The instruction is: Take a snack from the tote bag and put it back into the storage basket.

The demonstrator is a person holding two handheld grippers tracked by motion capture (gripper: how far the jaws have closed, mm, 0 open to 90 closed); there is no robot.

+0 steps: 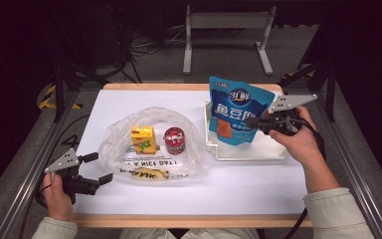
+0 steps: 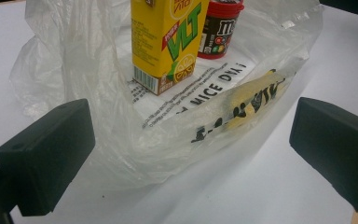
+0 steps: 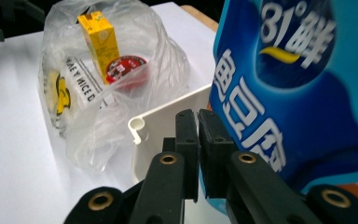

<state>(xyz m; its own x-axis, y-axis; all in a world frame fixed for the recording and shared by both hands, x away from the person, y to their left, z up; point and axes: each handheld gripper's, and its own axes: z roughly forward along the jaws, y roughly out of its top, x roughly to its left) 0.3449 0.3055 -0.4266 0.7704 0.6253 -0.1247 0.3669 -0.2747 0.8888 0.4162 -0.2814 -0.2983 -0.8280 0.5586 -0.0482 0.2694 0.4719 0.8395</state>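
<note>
A tall blue snack pouch [image 1: 234, 112] [image 3: 298, 102] stands upright over the white tray [image 1: 248, 152] [image 3: 168, 116] at the right. My right gripper [image 1: 251, 122] [image 3: 198, 116] is shut on the pouch's side edge. At the left, a crumpled clear plastic bag [image 1: 154, 144] [image 2: 98, 116] [image 3: 121, 93] lies open on the table. In it stand a yellow juice box [image 1: 143, 138] [image 2: 168, 37] [image 3: 99, 42] and a small red can [image 1: 174, 140] [image 2: 219, 28] [image 3: 126, 67]. My left gripper [image 1: 102, 167] [image 2: 191, 154] is open just short of the bag's near left edge, with nothing between its jaws.
The white tabletop [image 1: 229, 189] has a wooden rim along its front and back edges. Metal frame rails [image 1: 358, 164] run along both sides. A grey stand [image 1: 226, 30] and cables are on the floor beyond the table.
</note>
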